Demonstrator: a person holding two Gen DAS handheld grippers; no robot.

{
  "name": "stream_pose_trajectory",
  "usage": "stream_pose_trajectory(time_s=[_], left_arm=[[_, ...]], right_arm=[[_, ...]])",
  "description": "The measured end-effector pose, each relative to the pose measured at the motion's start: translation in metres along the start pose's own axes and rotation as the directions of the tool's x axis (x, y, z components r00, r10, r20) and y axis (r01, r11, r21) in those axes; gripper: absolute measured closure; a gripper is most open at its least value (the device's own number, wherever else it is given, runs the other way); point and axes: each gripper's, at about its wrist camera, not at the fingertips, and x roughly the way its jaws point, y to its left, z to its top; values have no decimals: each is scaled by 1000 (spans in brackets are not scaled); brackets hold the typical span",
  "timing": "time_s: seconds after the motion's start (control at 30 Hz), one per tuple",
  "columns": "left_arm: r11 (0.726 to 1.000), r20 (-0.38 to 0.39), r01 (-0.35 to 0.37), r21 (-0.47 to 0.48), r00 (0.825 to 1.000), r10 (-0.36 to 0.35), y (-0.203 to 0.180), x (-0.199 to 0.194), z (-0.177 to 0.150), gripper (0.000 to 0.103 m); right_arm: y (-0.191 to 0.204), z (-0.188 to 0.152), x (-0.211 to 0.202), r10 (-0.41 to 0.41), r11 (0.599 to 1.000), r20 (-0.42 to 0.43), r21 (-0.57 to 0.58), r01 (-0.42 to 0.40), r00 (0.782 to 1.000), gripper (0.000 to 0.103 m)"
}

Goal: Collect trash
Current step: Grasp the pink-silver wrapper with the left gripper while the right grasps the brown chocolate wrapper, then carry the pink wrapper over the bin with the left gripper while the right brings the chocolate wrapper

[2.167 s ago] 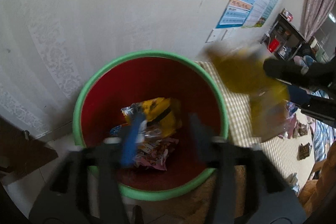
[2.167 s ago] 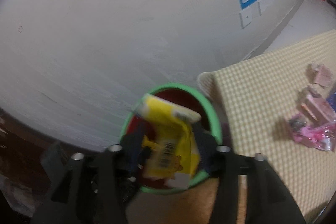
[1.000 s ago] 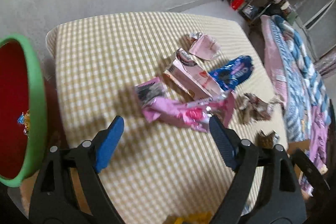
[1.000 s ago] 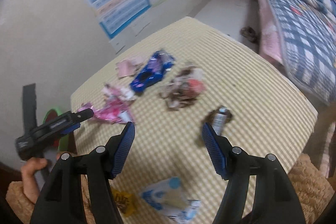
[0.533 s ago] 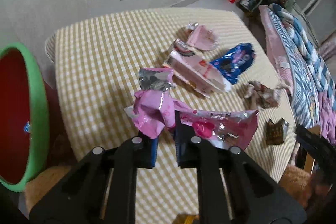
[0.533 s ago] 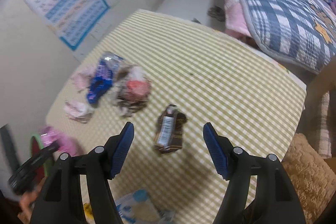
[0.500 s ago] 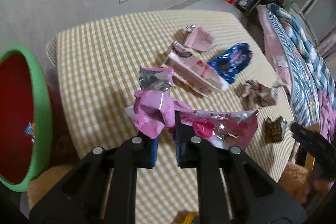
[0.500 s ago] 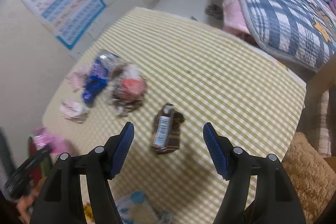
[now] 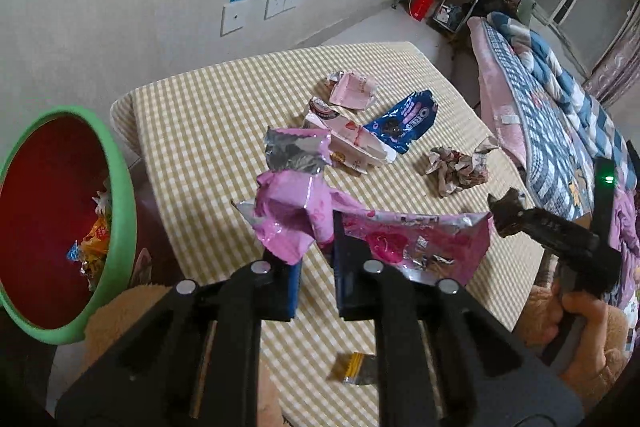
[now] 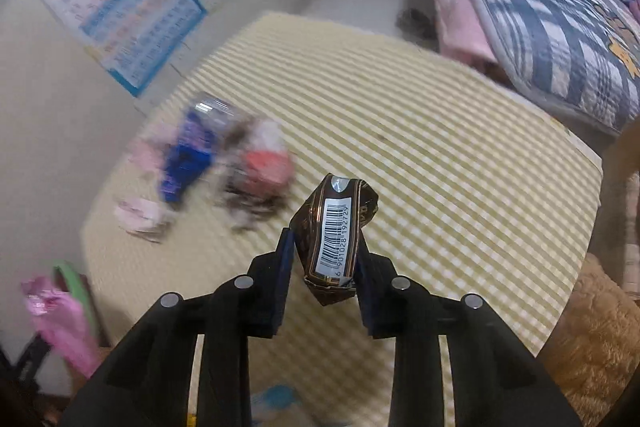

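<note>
My left gripper point(image 9: 316, 251) is shut on a pink foil wrapper point(image 9: 296, 211) and holds it above the checked table point(image 9: 200, 123). The green-rimmed red bin point(image 9: 120, 187) with trash inside stands at the table's left edge. My right gripper point(image 10: 324, 251) is shut on a brown wrapper with a barcode point(image 10: 334, 239), lifted off the table point(image 10: 440, 163). It also shows in the left wrist view point(image 9: 504, 215) at the right. The pink wrapper point(image 10: 60, 323) shows in the right wrist view, low left by the bin's rim point(image 10: 74, 279).
On the table lie a pink carton point(image 9: 352, 143), a small pink wrapper point(image 9: 354, 91), a blue cookie wrapper point(image 9: 404, 123), a crumpled wrapper point(image 9: 456, 171) and a small gold wrapper point(image 9: 354, 367). A bed point(image 10: 540, 7) stands to the right. A wall with posters is behind.
My right gripper has shut on the brown wrapper and lifted it off the table. My left gripper still holds the pink wrapper, with the bin now closer in view.
</note>
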Motion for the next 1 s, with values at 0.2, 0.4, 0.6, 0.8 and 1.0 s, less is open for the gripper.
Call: stream_pose_trajectory(time_s=[0.2,0.4,0.6,0.8,1.0], left_arm=[[1000,52,-9,26,999,7,-6,-17,1,90],[999,76,-4,54,997,0,-13,-27,1,90],[998,97,-17,53,995,12,-11,-33,2,90],[999,102,-24,29,995,20,0,-37,2,90],[1000,110,-17,12,994,16,8,-44,0,90]], right_arm=[[21,-13,-42,97,994,74,-63,-92,993,75],[47,-25,-58,150,981,82,-137,-138,985,75],[68,-37,-59,170,963,63,-224,-152,983,75],[85,-49,-57,176,946,45,-285,-156,983,75],[93,-56,-50,172,936,19,-314,-158,985,74]])
